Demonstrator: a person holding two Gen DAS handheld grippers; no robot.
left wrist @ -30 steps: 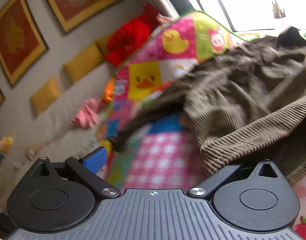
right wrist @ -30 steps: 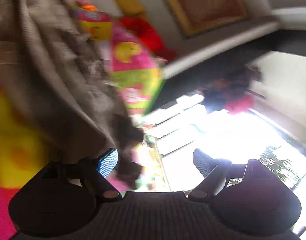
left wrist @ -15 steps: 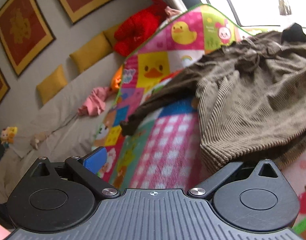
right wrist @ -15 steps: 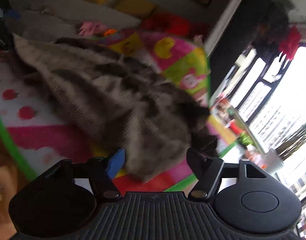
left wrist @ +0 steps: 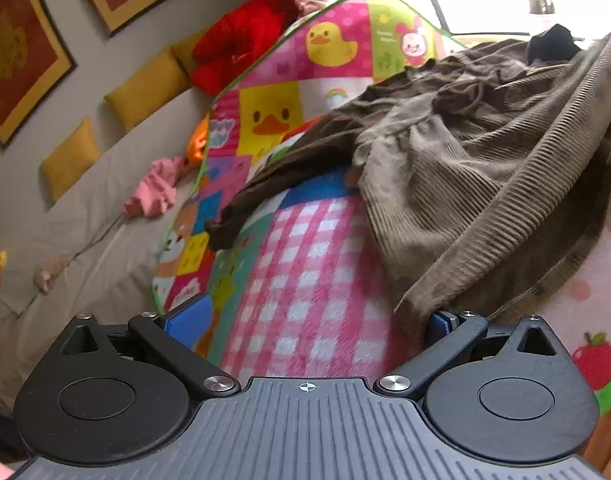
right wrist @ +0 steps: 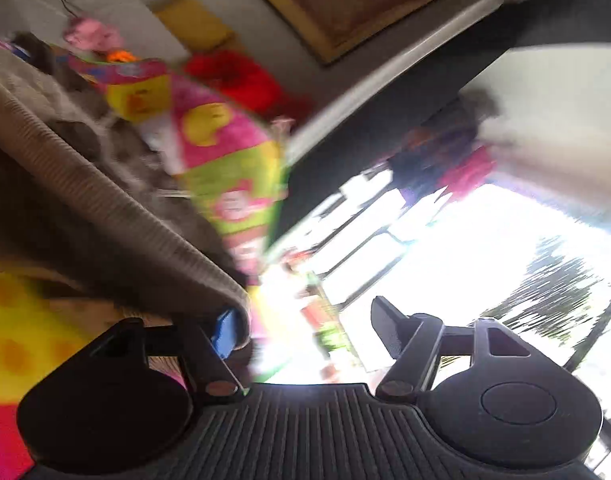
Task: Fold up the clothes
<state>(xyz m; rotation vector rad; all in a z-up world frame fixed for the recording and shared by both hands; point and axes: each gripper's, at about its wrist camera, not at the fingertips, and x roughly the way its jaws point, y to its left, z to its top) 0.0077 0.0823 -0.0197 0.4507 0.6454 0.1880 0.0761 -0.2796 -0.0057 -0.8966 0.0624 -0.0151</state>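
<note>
A brown corduroy garment (left wrist: 457,168) lies crumpled on a colourful patchwork play mat (left wrist: 305,248). One sleeve trails left across the mat. Its ribbed hem (left wrist: 553,168) is lifted in a band toward the upper right. My left gripper (left wrist: 315,320) is open low over the pink check patch, and the garment's corner hangs just beside its right finger (left wrist: 441,326). In the blurred right wrist view the ribbed hem (right wrist: 117,208) drapes over my right gripper's (right wrist: 305,326) left finger (right wrist: 225,332). Its jaws are opening, with nothing pressed between the pads.
The mat covers a grey sofa or bed (left wrist: 77,240) with yellow cushions (left wrist: 145,92), a red plush toy (left wrist: 237,52) and a pink cloth (left wrist: 153,192). Framed pictures (left wrist: 21,52) hang on the wall. A bright window (right wrist: 485,260) is straight ahead of the right gripper.
The right gripper has risen and swung from looking down on the garment to facing the window, lifting the ribbed hem with it. The left gripper has hardly moved.
</note>
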